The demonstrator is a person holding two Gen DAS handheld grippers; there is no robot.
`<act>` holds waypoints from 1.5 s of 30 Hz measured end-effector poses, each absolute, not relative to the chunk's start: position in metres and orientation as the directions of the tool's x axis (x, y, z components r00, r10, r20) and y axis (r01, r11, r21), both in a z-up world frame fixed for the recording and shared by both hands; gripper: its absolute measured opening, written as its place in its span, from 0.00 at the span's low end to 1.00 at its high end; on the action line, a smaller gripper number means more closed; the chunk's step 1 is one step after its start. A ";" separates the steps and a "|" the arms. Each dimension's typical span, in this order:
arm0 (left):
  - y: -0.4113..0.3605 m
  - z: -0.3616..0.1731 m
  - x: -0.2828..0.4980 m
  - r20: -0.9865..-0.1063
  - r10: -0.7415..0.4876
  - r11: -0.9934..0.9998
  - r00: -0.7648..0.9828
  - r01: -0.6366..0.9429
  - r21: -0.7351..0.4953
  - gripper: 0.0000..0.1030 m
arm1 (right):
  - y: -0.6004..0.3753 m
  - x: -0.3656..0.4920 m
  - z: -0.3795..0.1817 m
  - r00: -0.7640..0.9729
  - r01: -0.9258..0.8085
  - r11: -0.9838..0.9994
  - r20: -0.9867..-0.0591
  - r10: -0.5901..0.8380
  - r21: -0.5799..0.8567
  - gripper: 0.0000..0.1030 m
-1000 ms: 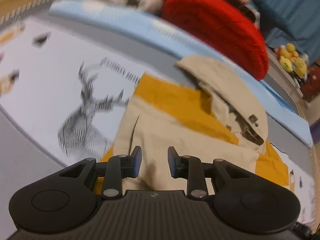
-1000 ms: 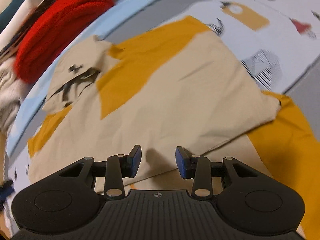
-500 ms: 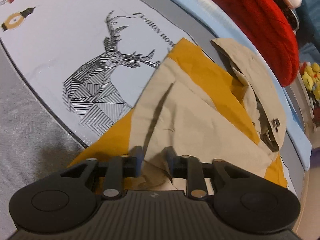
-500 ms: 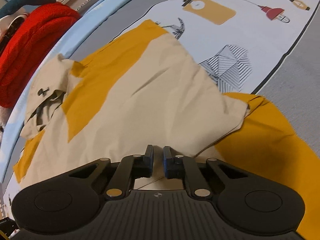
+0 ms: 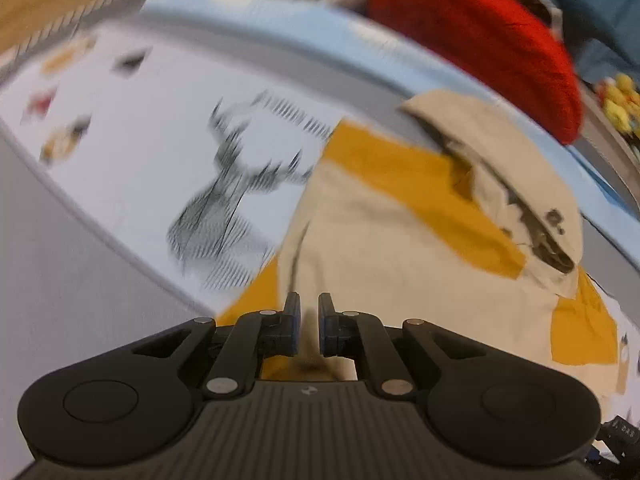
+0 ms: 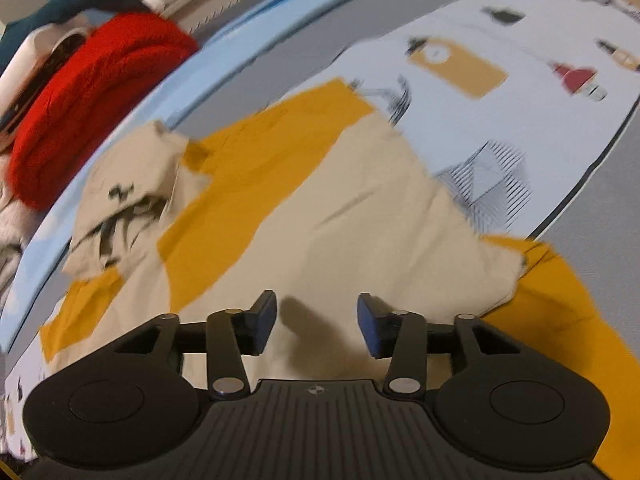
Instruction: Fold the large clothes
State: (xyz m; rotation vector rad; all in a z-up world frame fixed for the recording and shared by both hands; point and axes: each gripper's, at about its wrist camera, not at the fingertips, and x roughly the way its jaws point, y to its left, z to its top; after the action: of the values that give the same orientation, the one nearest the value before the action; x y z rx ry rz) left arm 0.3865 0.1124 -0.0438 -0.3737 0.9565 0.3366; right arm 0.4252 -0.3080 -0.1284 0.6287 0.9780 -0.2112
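L gripper [image 5: 309, 322]: jaws just closing, nearly together over the jacket [image 5: 400, 264], grip unclear. R gripper [image 6: 317, 326]: just reopened, apart, jacket edge right of fingers.

The lettering by the deer print [image 5: 236, 208] is too blurred to read.

Motion blur smears the deer print [image 5: 236, 208] at centre left of the left wrist view, its lettering unreadable; the red cushion [image 5: 480, 36] is cut off by the top edge; the yellow toys [image 5: 620, 100] at the right edge are too blurred to identify; the garment [image 6: 340, 216] runs under the right gripper [image 6: 316, 324], its near hem hidden.
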 end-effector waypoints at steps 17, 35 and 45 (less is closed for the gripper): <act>0.084 -0.066 0.405 -0.864 -0.012 0.908 0.503 -0.356 -0.220 0.39 | -0.277 0.418 -0.078 0.699 0.260 0.952 -0.711 -0.071 0.160 0.46; 0.029 -0.032 0.390 -0.701 0.018 0.968 0.712 -0.188 -0.165 0.32 | -0.265 0.361 -0.018 0.845 0.056 0.998 -0.534 -0.031 0.030 0.45; 0.005 -0.040 0.395 -0.661 -0.005 0.994 0.750 -0.069 -0.085 0.07 | -0.292 0.358 -0.015 0.854 0.069 0.991 -0.521 -0.001 0.112 0.08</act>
State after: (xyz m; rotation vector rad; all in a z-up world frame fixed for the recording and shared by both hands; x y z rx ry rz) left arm 0.3954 0.0045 -0.0395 -0.1066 0.7220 0.0348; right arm 0.3575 -0.2924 -0.0147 0.1288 0.5472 -0.0368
